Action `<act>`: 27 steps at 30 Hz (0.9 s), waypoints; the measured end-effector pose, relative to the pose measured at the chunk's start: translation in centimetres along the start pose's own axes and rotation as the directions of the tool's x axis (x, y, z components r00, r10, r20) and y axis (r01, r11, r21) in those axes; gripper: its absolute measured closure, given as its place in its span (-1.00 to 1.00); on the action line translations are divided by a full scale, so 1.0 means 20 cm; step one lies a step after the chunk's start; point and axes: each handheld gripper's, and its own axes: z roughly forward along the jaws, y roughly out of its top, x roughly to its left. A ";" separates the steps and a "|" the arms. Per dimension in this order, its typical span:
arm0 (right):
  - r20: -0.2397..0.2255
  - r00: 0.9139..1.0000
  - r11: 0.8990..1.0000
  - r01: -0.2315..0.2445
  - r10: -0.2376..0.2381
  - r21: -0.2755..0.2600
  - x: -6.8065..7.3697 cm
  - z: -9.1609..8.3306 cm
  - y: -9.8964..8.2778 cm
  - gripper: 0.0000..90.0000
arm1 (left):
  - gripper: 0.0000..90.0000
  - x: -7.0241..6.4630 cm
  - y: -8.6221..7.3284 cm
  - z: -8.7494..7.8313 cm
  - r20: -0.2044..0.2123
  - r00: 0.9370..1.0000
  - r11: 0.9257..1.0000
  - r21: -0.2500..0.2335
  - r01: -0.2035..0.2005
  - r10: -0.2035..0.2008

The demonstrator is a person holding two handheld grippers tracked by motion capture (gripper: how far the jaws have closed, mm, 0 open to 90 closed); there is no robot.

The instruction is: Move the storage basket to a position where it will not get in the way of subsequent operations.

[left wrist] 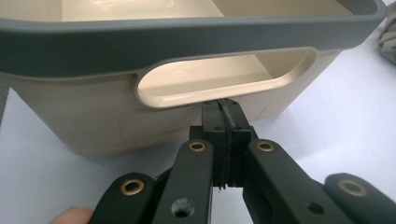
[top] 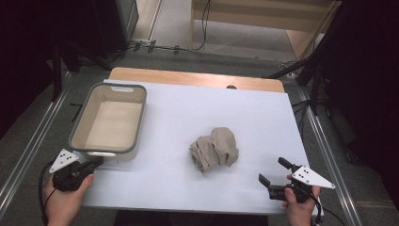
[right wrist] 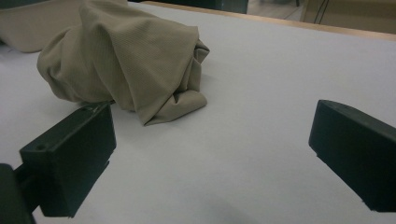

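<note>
A crumpled beige cloth (top: pixel 214 149) lies in a heap on the white table top (top: pixel 179 183), right of the middle. A cream bin with a grey rim (top: pixel 80 120) stands empty at the left. My left gripper (top: pixel 95 163) sits at the bin's near end, shut, with nothing between its jaws. In the left gripper view its tips (left wrist: pixel 224 106) sit just under the handle slot of the bin (left wrist: pixel 187 44). My right gripper (top: pixel 273 170) rests open at the front right, pointing toward the cloth. In the right gripper view the cloth (right wrist: pixel 126 65) lies a little beyond the open gripper (right wrist: pixel 212 154).
A strip of bare wood (top: pixel 188 77) runs along the table's far edge. Cables and dark stands cover the floor (top: pixel 221 54) behind the table. Metal rails (top: pixel 28 150) flank both sides.
</note>
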 end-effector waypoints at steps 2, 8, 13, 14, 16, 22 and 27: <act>0.001 1.000 1.000 0.001 -0.001 0.002 0.00 0.00 0.00 -1.00 | 1.00 0.00 0.00 0.01 0.001 1.000 1.000 -0.002 0.002 -0.002; 0.003 1.000 1.000 -0.004 0.004 -0.001 -0.01 0.00 0.00 -1.00 | 1.00 0.01 0.02 0.03 -0.003 1.000 1.000 -0.004 0.008 -0.008; 0.003 1.000 1.000 0.001 -0.001 0.000 -0.01 0.00 0.00 -1.00 | 1.00 0.01 0.03 0.05 0.001 1.000 1.000 -0.007 0.013 -0.013; 0.004 1.000 1.000 0.000 0.000 0.000 0.00 0.00 0.00 -1.00 | 1.00 0.02 0.03 0.05 0.003 1.000 1.000 -0.010 0.016 -0.016; 0.004 1.000 1.000 -0.001 0.001 0.002 0.00 0.00 0.00 -1.00 | 1.00 0.02 0.03 0.05 0.010 1.000 1.000 -0.014 0.014 -0.014; 0.009 1.000 1.000 -0.004 0.004 -0.001 -0.01 -0.01 0.00 -1.00 | 0.74 0.00 0.01 0.01 0.051 0.999 0.998 -0.061 0.013 -0.010; 0.013 1.000 1.000 -0.006 0.006 -0.002 -0.02 -0.02 -0.01 -1.00 | 0.29 -0.03 0.03 -0.07 0.083 0.997 0.990 -0.139 0.013 -0.002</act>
